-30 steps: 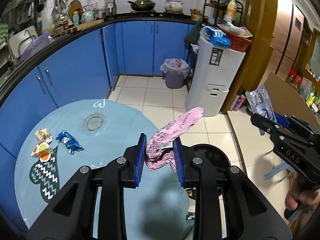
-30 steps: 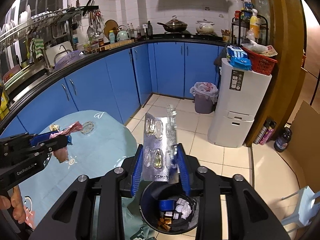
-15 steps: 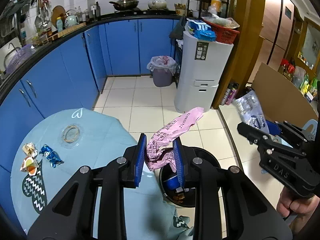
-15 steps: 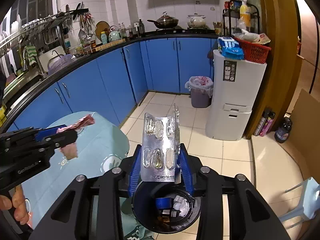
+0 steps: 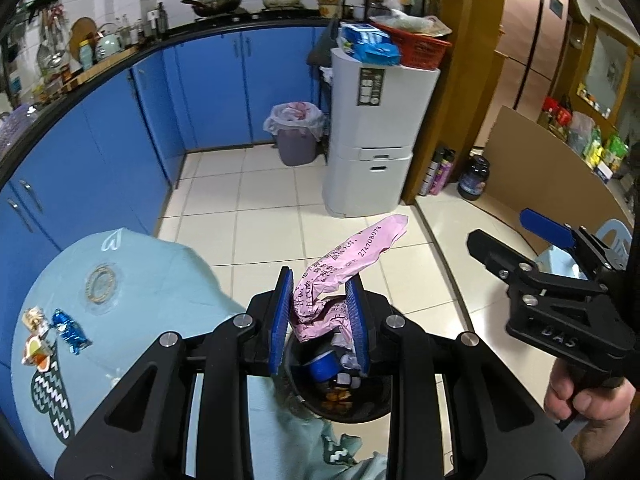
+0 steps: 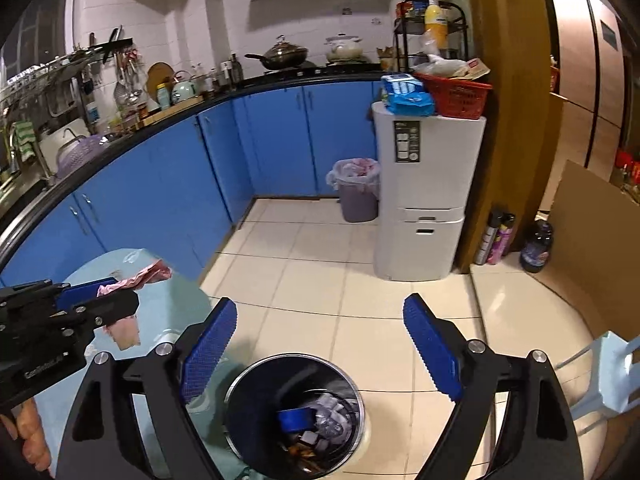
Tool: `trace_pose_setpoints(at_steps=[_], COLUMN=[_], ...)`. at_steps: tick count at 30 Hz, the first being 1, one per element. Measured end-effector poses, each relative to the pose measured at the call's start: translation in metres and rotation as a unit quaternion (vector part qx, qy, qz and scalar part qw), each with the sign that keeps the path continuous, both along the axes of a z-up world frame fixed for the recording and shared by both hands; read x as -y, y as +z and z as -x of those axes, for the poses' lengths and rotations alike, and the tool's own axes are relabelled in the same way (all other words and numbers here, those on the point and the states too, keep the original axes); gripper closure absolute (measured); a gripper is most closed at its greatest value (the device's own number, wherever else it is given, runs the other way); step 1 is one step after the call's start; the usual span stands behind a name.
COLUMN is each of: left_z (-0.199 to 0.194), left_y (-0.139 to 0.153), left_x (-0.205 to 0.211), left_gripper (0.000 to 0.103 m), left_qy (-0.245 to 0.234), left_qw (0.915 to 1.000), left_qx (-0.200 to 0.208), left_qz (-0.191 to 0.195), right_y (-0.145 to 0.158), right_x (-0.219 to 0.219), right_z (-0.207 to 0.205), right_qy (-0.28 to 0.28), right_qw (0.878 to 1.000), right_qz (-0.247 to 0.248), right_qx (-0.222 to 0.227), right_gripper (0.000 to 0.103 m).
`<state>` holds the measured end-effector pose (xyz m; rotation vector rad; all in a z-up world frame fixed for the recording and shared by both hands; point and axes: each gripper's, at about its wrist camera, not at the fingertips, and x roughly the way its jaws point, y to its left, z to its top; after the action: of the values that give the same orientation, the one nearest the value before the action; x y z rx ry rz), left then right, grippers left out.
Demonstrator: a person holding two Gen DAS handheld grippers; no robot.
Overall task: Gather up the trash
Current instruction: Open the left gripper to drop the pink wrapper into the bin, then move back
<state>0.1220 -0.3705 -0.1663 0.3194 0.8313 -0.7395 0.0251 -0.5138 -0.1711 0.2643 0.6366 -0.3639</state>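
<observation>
The left tongs (image 5: 320, 316) grip a crumpled pink receipt (image 5: 344, 268), hiding much of the black bin (image 6: 294, 416). The right tongs (image 6: 320, 348) gape empty above it; the bin's contents are hard to make out.

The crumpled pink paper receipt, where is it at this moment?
In the left wrist view, the crumpled pink paper receipt is clamped in the left gripper, directly above the black round trash bin beside the light blue table.
</observation>
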Motion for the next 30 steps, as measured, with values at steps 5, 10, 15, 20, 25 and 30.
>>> trace_pose_setpoints(at_steps=[5,10,15,20,25,30], left_z=[0.002,0.000,-0.004,-0.017,-0.033,-0.052], left_y=[0.000,0.000,0.005,0.006,-0.002,-0.006], left_x=[0.017,0.030,0.027,0.007,-0.026,-0.080], left_gripper=[0.074,0.065,0.011,0.004,0.004,0.004], left_qy=[-0.014,-0.028,-0.009,0.041,0.097,0.152], left_qw=[0.9998,0.9991,0.9994,0.9988,0.9949,0.9878], left_qx=[-0.010,-0.028,-0.013,0.012,0.028,0.030], left_qz=[0.008,0.017,0.030,0.023,-0.001,0.009], right_y=[-0.002,-0.004,-0.005,-0.005,-0.006,-0.007], right_x=[0.013,0.023,0.028,0.026,0.021,-0.005], right_z=[0.002,0.004,0.006,0.001,-0.010,-0.032], right_qy=[-0.016,-0.027,-0.042,-0.036,-0.010,0.031], right_qw=[1.000,1.000,0.999,0.999,0.998,0.996], right_qz=[0.005,0.002,0.002,-0.007,-0.060,-0.080], right_qx=[-0.001,-0.002,0.000,-0.001,0.007,0.005], right_gripper=[0.020,0.020,0.020,0.020,0.018,0.015])
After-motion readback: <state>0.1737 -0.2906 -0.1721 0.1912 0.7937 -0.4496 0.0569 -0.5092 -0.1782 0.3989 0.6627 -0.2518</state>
